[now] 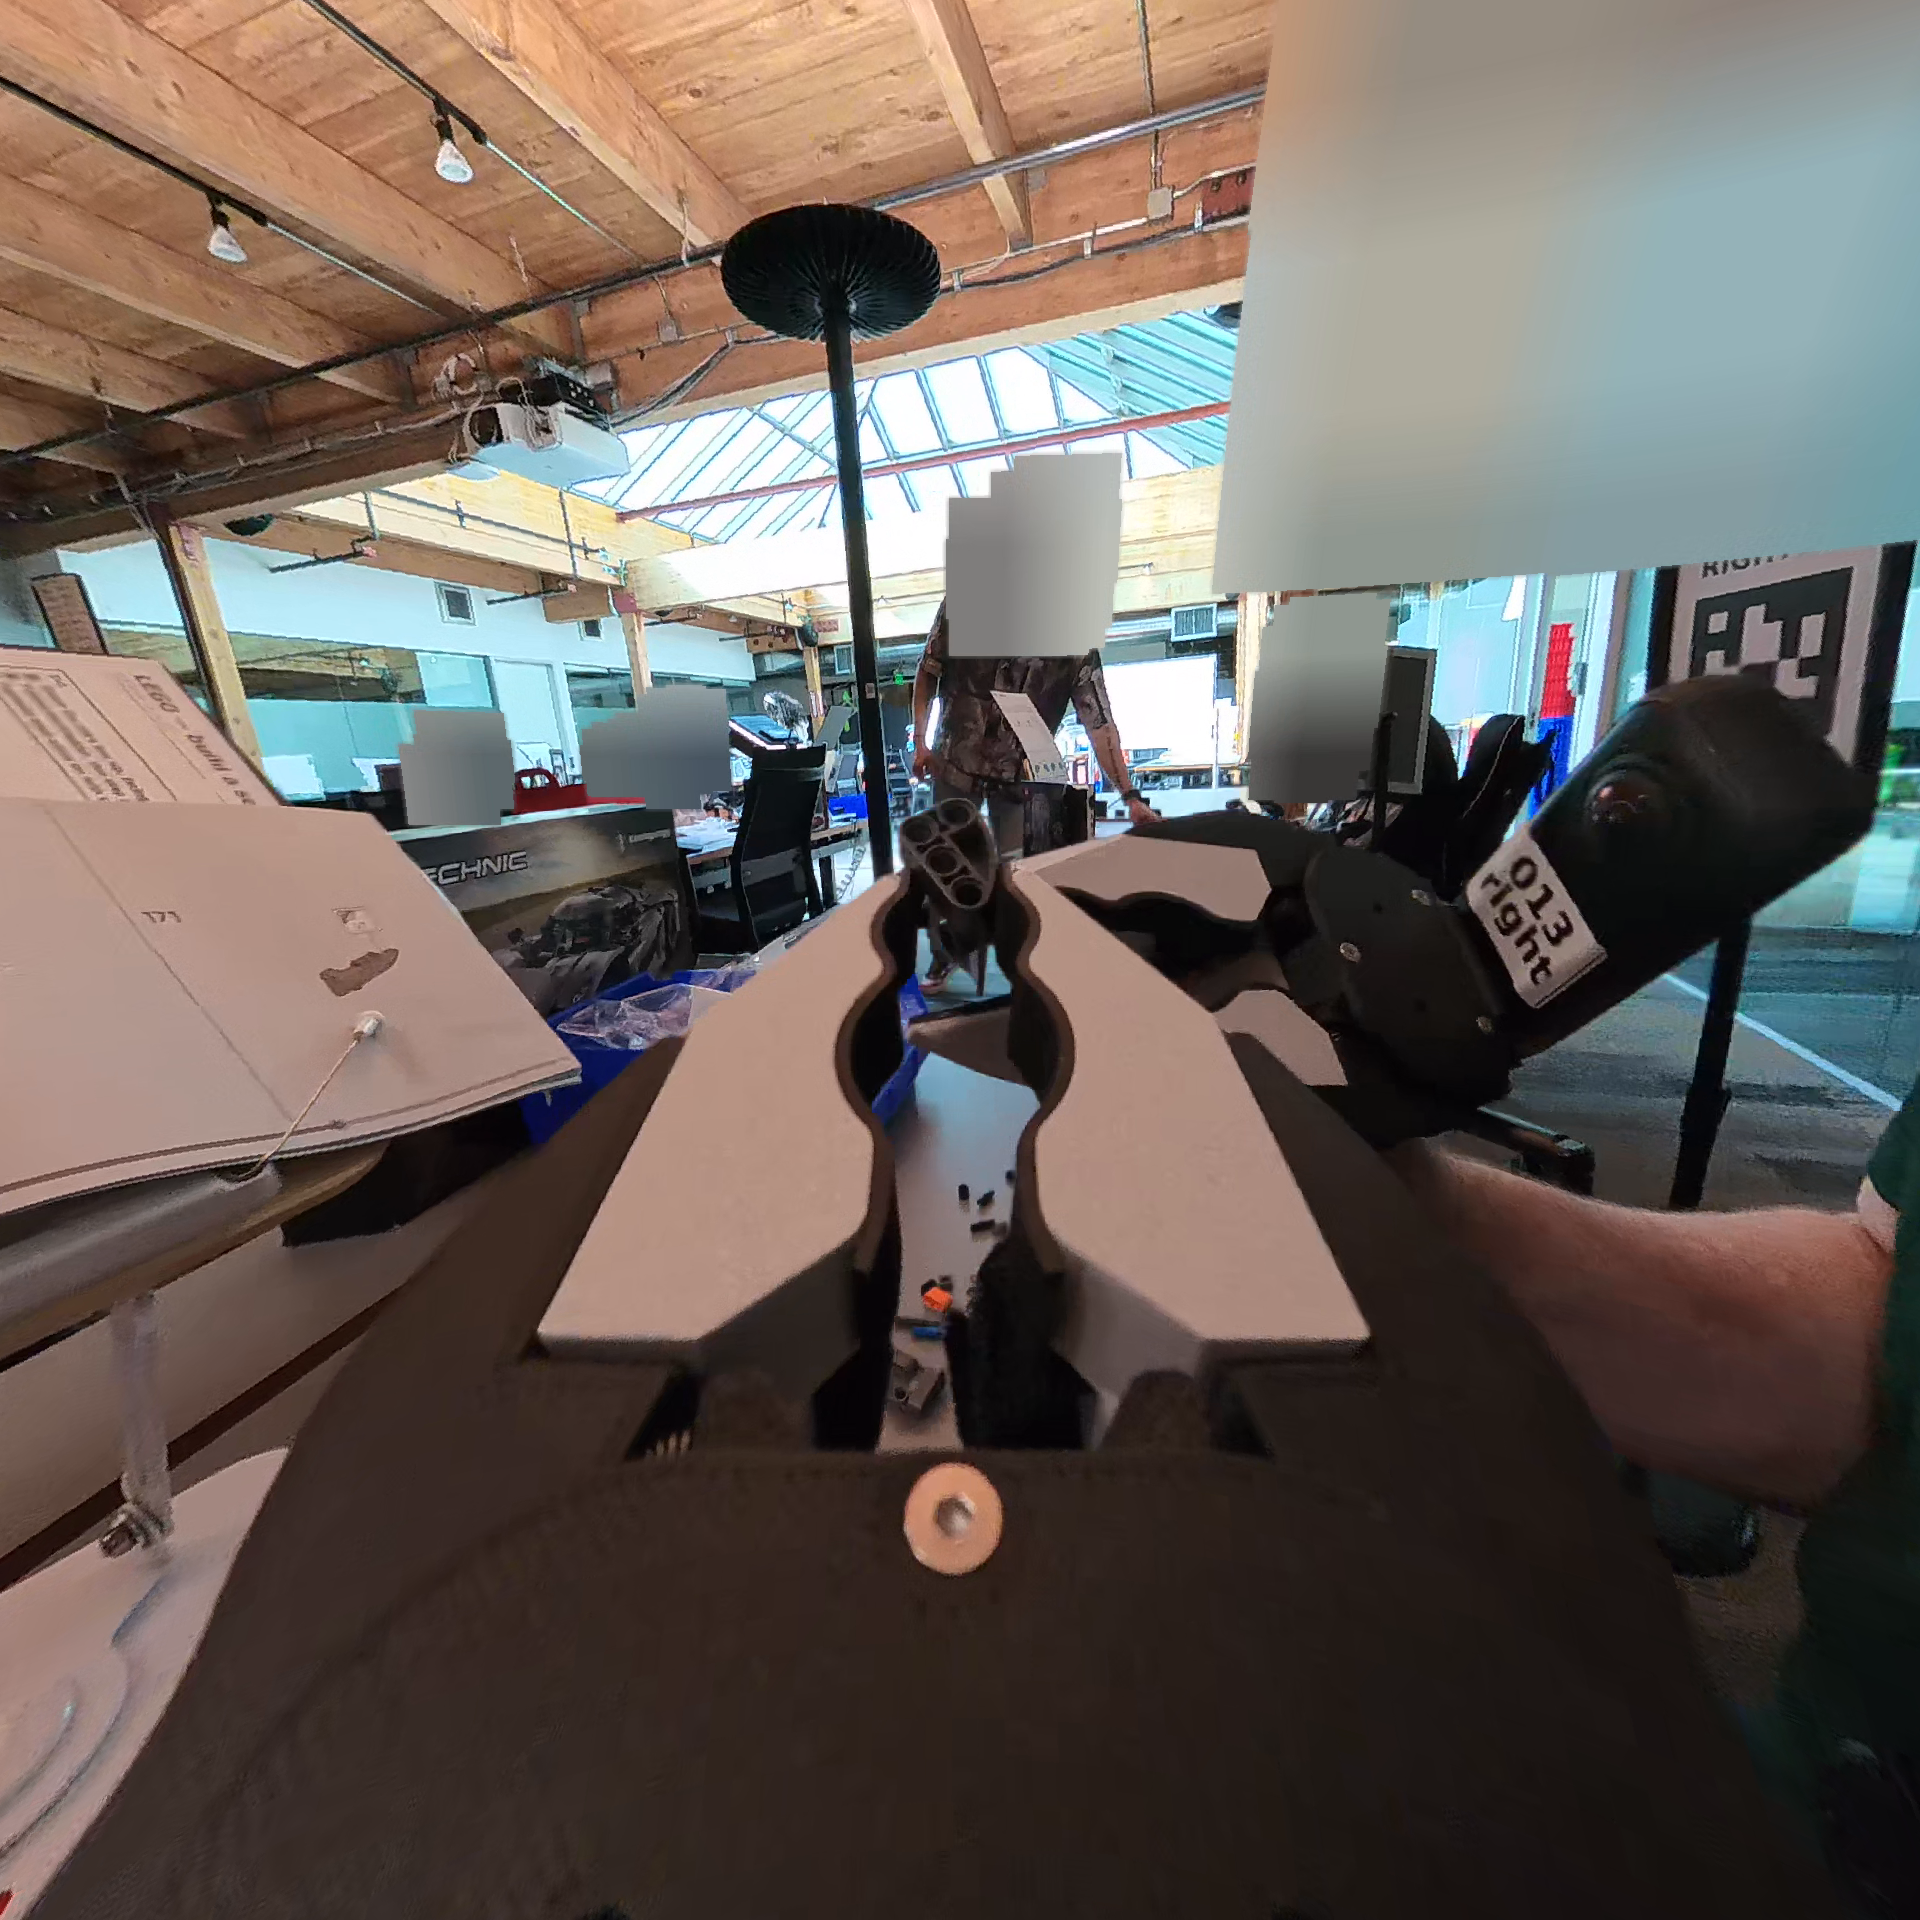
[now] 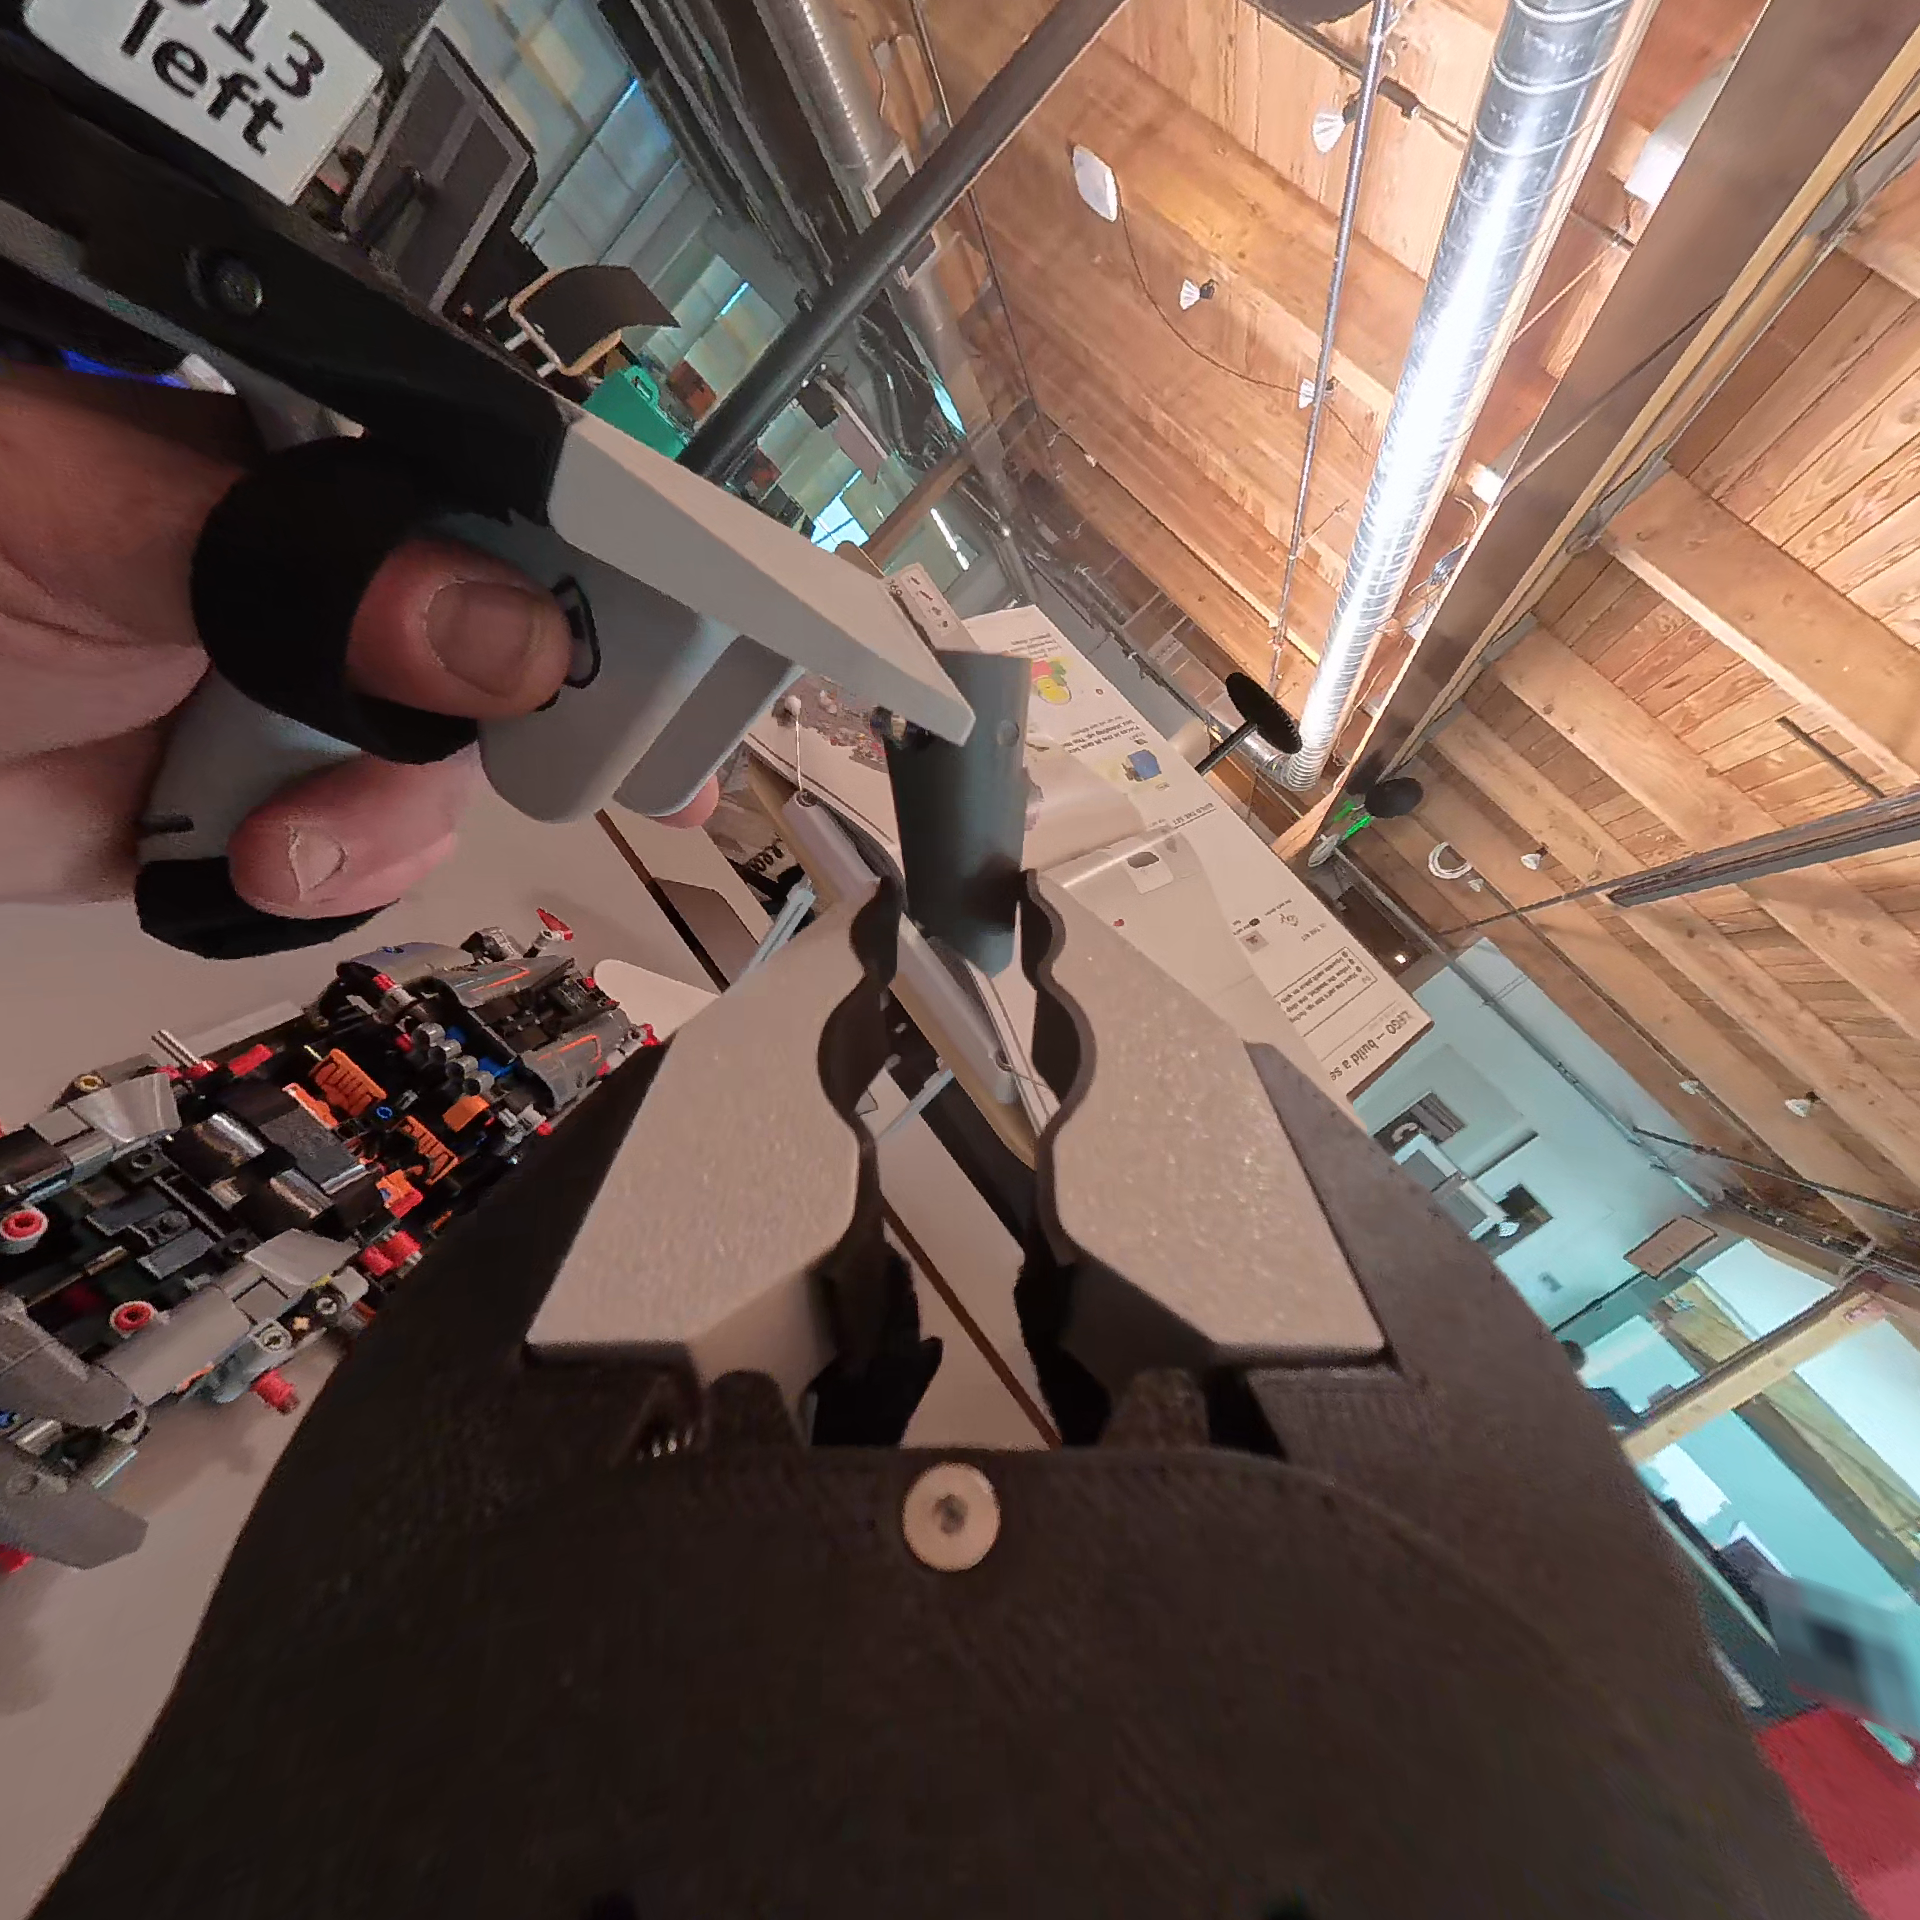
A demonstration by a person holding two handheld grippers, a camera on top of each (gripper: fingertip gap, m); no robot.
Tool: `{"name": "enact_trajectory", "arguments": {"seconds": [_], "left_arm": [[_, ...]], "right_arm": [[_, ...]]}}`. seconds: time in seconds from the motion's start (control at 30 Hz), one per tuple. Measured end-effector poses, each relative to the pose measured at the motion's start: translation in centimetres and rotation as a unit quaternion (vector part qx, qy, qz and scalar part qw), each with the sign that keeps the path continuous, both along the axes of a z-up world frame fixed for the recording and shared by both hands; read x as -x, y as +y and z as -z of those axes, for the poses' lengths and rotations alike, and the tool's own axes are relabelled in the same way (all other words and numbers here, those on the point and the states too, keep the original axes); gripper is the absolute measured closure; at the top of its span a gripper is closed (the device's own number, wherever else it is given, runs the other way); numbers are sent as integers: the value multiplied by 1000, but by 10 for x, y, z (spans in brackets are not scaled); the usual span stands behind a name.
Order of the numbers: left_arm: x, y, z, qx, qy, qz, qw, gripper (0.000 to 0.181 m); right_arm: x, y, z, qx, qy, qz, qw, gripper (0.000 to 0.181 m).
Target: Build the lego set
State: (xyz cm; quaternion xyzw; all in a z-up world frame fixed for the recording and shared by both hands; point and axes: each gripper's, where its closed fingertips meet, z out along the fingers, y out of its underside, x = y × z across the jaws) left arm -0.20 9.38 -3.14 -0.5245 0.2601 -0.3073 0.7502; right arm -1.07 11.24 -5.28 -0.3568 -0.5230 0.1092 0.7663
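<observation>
The dark grey plastic Lego panel with round pin holes along one end (image 2: 961,800) was held up in the air between both tools, well above the white bench (image 2: 156,966). Its long axis ran roughly along the right gripper (image 2: 956,909), whose fingers were closed on its lower end, while the left gripper (image 1: 951,878) came in across it and pinched the upper end, so each gripper had one end and neither was clearly nearer. In the left wrist view the piece showed end-on at the fingertips as a rounded block with three holes; in the right wrist view it looked like a flat, slightly curved blade. Both pairs of fingers stood nearly shut, with only the piece between them. Below and to the left sat the large, partly built grey, black and orange Lego vehicle (image 2: 260,1143) on the bench, and an open white instruction booklet (image 1: 239,977) lay propped beside it.
</observation>
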Motion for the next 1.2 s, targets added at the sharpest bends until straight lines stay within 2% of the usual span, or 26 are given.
{"name": "enact_trajectory", "arguments": {"seconds": [0.17, 0.4, 0.77, 1.2], "left_arm": [[3, -9, -6, -32, -12, 20, 999, 170], [-3, -11, -5, -46, 5, 19, 999, 170], [-3, -8, 1, -43, 17, -1, 999, 170], [-6, 2, 6, -48, 53, -76, 995, 172]], "right_arm": [[-2, 1, -3, 24, 16, -14, 999, 153], [2, -6, -3, 31, 5, -33, 999, 163], [2, -1, 3, 61, -8, -52, 997, 162], [3, 12, 7, 146, 15, -82, 986, 160]]}}
